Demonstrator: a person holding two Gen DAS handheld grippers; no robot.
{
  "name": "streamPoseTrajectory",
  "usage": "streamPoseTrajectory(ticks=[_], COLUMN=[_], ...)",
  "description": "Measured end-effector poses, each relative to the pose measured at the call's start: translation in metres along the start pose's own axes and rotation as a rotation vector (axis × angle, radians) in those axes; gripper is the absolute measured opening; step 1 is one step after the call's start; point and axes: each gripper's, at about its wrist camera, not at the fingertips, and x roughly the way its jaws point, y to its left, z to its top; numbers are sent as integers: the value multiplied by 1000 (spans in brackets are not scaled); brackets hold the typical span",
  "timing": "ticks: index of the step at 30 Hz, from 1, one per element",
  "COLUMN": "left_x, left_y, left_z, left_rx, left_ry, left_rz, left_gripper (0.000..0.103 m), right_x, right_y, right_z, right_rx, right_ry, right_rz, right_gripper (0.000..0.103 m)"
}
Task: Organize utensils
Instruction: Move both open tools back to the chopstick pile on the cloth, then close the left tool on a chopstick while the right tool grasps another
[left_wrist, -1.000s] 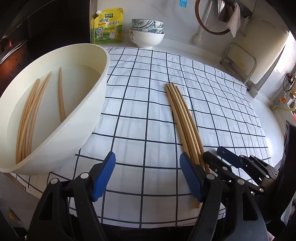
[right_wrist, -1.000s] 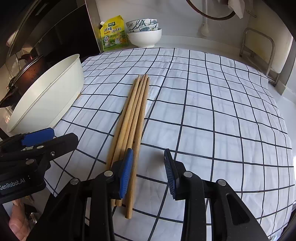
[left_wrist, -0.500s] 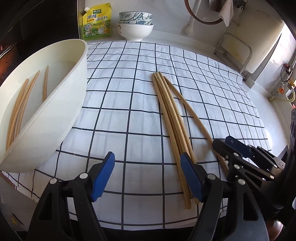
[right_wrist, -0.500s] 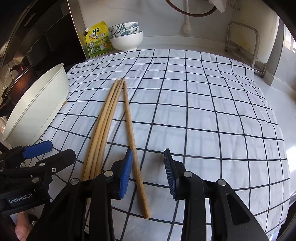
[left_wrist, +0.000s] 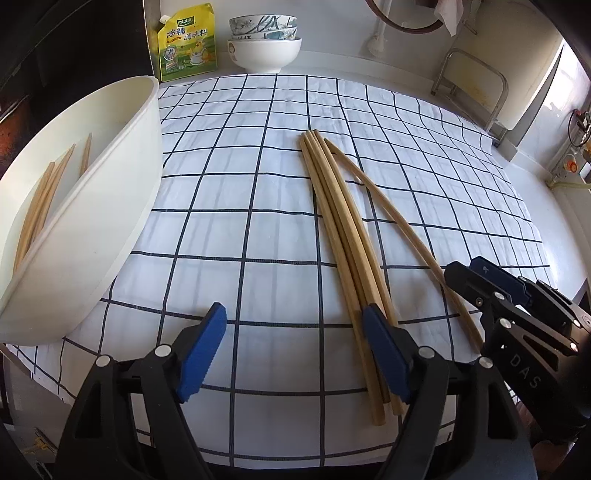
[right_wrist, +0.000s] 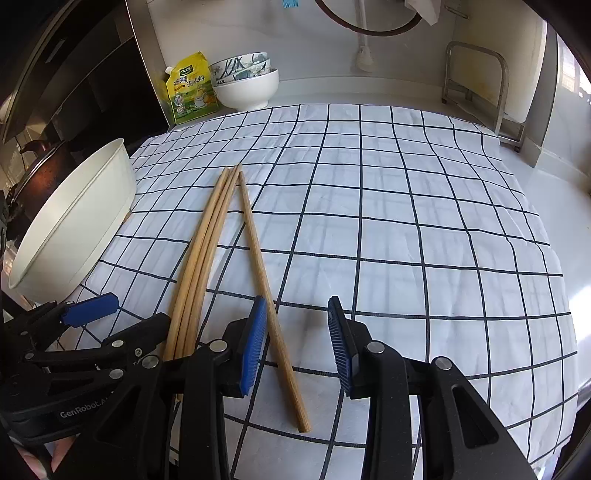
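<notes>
Three wooden chopsticks (left_wrist: 340, 229) lie bunched on the checked cloth (left_wrist: 229, 229), and a single chopstick (left_wrist: 399, 221) splays off to their right. My left gripper (left_wrist: 293, 350) hovers over the cloth's near edge, its jaws opening with nothing between them; the bunch's near ends pass beside its right finger (left_wrist: 384, 354). My right gripper (right_wrist: 297, 343) is open, and the single chopstick (right_wrist: 266, 288) runs on the cloth from under its left pad into the gap, untouched by the pads. The bunch (right_wrist: 199, 251) lies left of it. More chopsticks (left_wrist: 40, 203) sit in the white basin (left_wrist: 110, 206).
A yellow pouch (left_wrist: 186, 40) and stacked bowls (left_wrist: 264, 44) stand at the back wall. A metal rack (left_wrist: 476, 85) is at the back right. A dark pot (right_wrist: 40, 173) sits behind the basin (right_wrist: 74, 221). The cloth ends just below both grippers.
One chopstick has swung away from the bunch to the right, its near end now lying between the right gripper's fingers. Both grippers shifted a little over the cloth's near edge.
</notes>
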Motion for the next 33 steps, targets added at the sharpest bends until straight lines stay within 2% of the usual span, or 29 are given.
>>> streamPoseTrajectory(ticks=[5,8,13,18,28,33], left_x=[2,3,8,8,4,9], left_y=[1,3,-3,0,26,25], left_z=[1,3,4,4,1,8], left_rx=[-4,-13,17,19,-33,-50], left_ry=[3,5,13,2,7,6], left_rz=[33,42,84,91,111,110], left_gripper=[86,87,86,85,85,85], right_x=[0,-1,-3,-3,2,11], right_y=[-1,-2,-4,-2,11,26], right_z=[0,-1,-1,-1,4,8], right_rx=[3,7,12,4,-40,-92], right_ry=[-1,-4,-7,-6,5,10], right_rz=[-1,-3,-8,-3,22,-7], right_gripper=[33,33,33,33,34,34])
